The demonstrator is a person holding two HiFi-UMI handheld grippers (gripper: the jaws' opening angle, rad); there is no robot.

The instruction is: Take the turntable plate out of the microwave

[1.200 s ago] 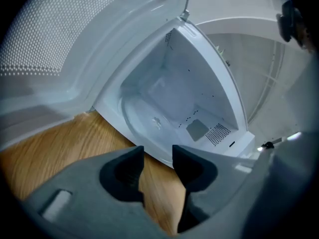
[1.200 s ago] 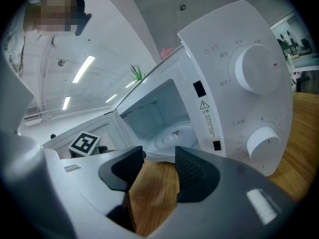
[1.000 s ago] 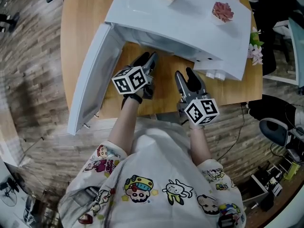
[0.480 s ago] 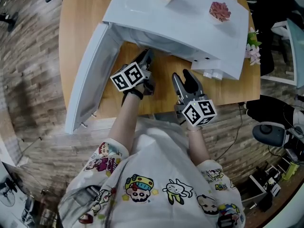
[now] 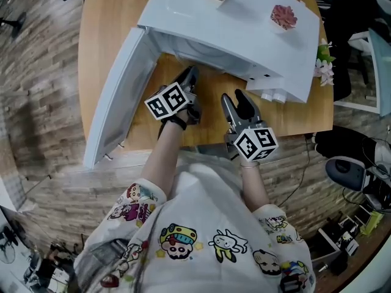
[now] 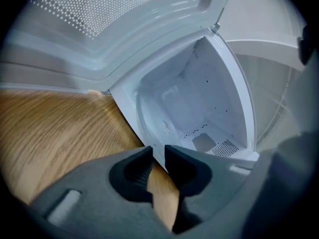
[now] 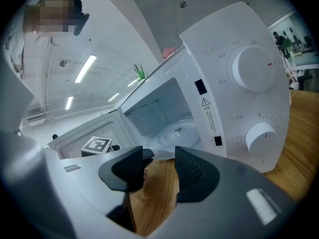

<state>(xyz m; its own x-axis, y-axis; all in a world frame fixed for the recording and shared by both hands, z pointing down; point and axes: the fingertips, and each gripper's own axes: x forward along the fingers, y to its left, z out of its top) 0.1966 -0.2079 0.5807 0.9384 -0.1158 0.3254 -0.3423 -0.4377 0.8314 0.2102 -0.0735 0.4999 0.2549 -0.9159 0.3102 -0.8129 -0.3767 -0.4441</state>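
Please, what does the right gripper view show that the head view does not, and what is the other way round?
Only the right gripper view shows the plate lying inside the microwave, and the ceiling lights. Only the head view shows the floor and the person's printed shirt. Both show the microwave, its open door, the knobs and the table.

Door [image 5: 116,102] swung wide, walls the left. Microwave [image 5: 244,32] cavity open; control panel [image 7: 249,108] closes its right. Bare table [image 5: 211,112] in front.
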